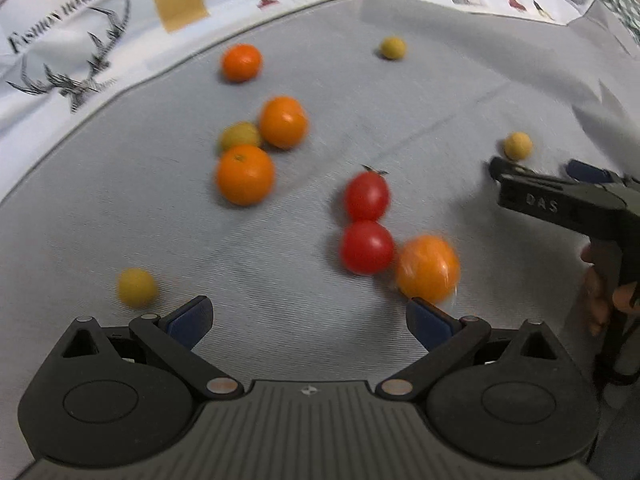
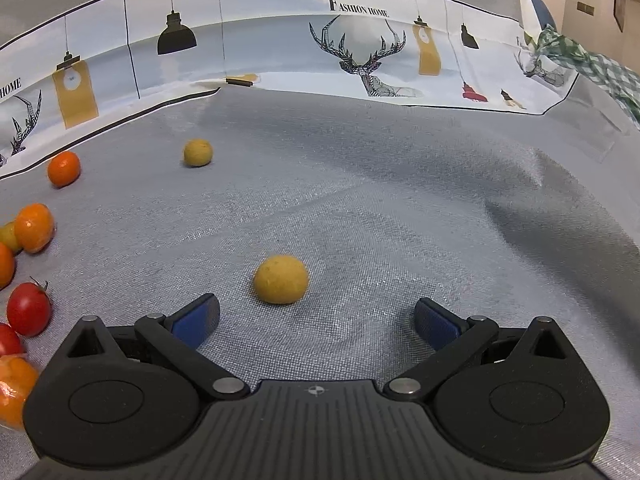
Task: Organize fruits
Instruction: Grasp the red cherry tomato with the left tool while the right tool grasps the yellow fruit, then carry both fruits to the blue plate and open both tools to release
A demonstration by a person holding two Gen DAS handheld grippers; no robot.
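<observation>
Fruits lie loose on a grey cloth (image 1: 168, 216). In the left wrist view, three oranges (image 1: 245, 174) and a yellow fruit cluster at centre left. Two red tomatoes (image 1: 366, 195) touch each other at centre right, and a blurred orange (image 1: 427, 268) lies just beyond the right fingertip. A small yellow fruit (image 1: 137, 286) sits beyond the left fingertip. My left gripper (image 1: 310, 314) is open and empty. The right gripper (image 1: 540, 174) shows at the far right, close to a yellow fruit (image 1: 517, 145). In the right wrist view, that yellow fruit (image 2: 281, 279) lies just ahead of my open right gripper (image 2: 318, 320).
A printed cloth with deer and lamp drawings (image 2: 360, 60) borders the grey cloth at the back. Another yellow fruit (image 2: 197, 152) lies farther back, with an orange (image 2: 63, 168) at its left. A green checked cloth (image 2: 592, 68) lies at the far right. A hand (image 1: 600, 292) holds the right gripper's handle.
</observation>
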